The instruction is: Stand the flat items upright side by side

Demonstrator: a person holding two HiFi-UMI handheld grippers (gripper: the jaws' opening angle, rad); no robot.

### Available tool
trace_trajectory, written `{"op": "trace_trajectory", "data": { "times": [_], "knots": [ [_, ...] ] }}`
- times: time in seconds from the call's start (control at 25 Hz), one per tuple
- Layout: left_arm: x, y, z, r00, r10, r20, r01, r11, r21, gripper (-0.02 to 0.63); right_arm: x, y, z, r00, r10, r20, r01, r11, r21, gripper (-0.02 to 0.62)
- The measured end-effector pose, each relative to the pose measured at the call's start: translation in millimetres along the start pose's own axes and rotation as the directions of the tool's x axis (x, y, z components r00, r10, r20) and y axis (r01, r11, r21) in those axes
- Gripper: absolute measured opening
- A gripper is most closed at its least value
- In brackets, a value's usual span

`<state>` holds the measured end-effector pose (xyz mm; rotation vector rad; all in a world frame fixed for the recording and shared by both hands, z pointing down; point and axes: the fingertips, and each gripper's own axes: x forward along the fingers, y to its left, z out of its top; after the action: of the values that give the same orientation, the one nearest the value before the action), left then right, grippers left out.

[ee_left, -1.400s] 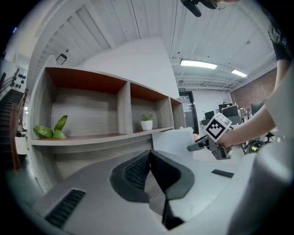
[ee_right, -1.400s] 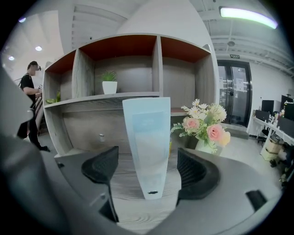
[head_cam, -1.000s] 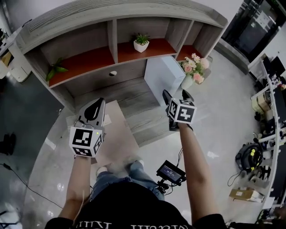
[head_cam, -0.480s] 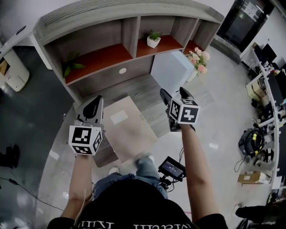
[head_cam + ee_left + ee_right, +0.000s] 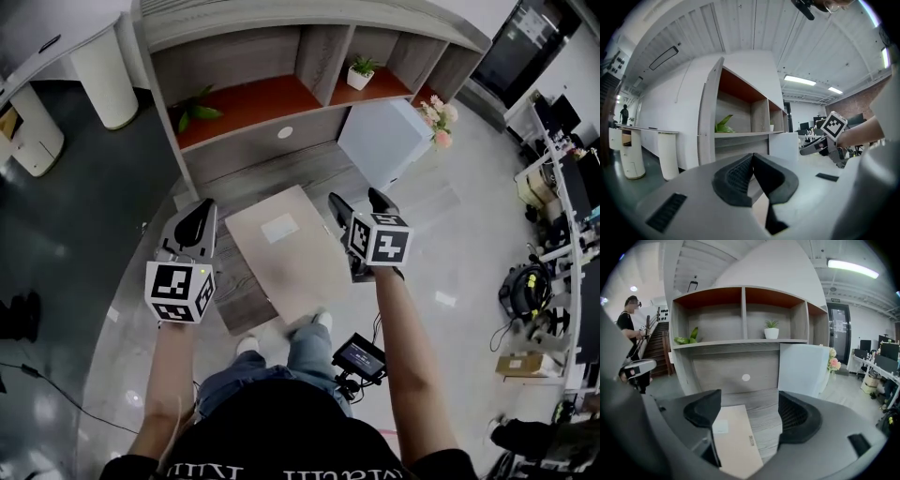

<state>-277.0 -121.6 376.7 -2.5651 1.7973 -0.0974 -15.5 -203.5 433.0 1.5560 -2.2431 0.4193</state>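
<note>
A beige board [image 5: 281, 251] lies between left tongs [image 5: 199, 217] and right tongs [image 5: 356, 204].

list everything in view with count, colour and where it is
shelf unit: one, grey wood with red-brown shelves, ahead
flat board: one, beige, lying on the grey step
leafy plant: one, green, left compartment
potted plant: one, green, white pot, middle compartment
box: one, white, right of the step
flowers: one bunch, pink, beside the box
left gripper: grey, shut, empty
right gripper: grey, open, empty
</note>
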Motion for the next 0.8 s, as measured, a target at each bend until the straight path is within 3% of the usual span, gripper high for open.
{"op": "trace_trajectory", "data": {
  "times": [0.36, 0.8],
  "knots": [
    [-32.0, 20.7, -27.5, 1.000, -0.003, -0.031, 0.002, 0.999, -0.041, 0.012, 10.5, 83.5, -59.8, 0.988, 0.091, -0.122, -0.100, 0.992, -0.071, 0.388],
    [-53.1, 19.3, -58.4, 0.997, -0.021, -0.071, 0.016, 0.998, -0.068, 0.012, 17.7, 145.4, -144.2, 0.935, 0.167, -0.313, -0.205, 0.974, -0.091, 0.388]
  ]
}}
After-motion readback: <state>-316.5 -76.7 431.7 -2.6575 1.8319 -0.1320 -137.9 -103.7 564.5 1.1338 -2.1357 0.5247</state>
